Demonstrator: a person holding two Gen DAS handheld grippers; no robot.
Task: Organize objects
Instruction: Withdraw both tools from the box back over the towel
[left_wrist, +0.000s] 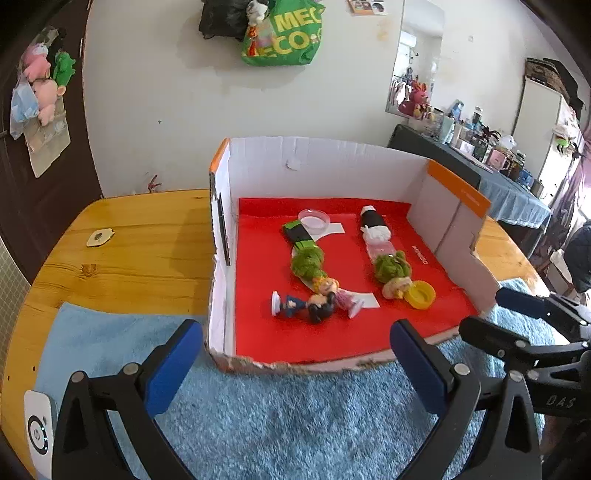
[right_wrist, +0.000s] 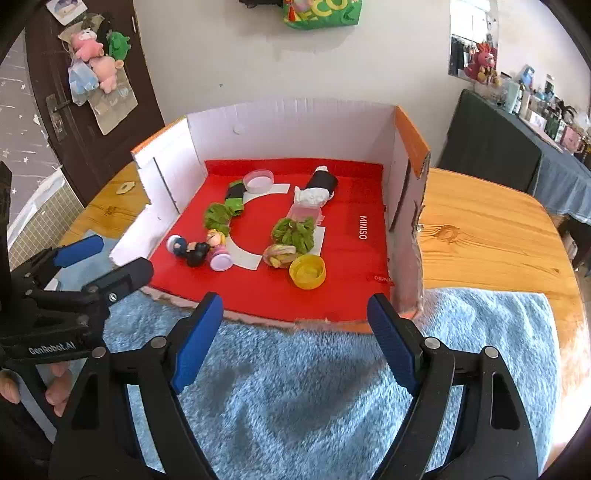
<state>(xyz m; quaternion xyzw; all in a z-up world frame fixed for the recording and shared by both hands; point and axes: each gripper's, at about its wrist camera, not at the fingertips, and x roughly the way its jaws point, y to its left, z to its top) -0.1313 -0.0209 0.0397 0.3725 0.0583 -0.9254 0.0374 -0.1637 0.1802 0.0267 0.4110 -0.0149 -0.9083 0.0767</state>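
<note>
Seemingly nearly done: toys lie in two rows on the box's red floor; left gripper and right gripper hover wide, empty, at its torn front edge.

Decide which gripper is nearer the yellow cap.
Right. The right gripper hangs just in front of the yellow cap; the left gripper sits further left, before the figurines.

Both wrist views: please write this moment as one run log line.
left gripper: open, empty | right gripper: open, empty | both: over blue rug | toys: lined up in cardboard box
</note>
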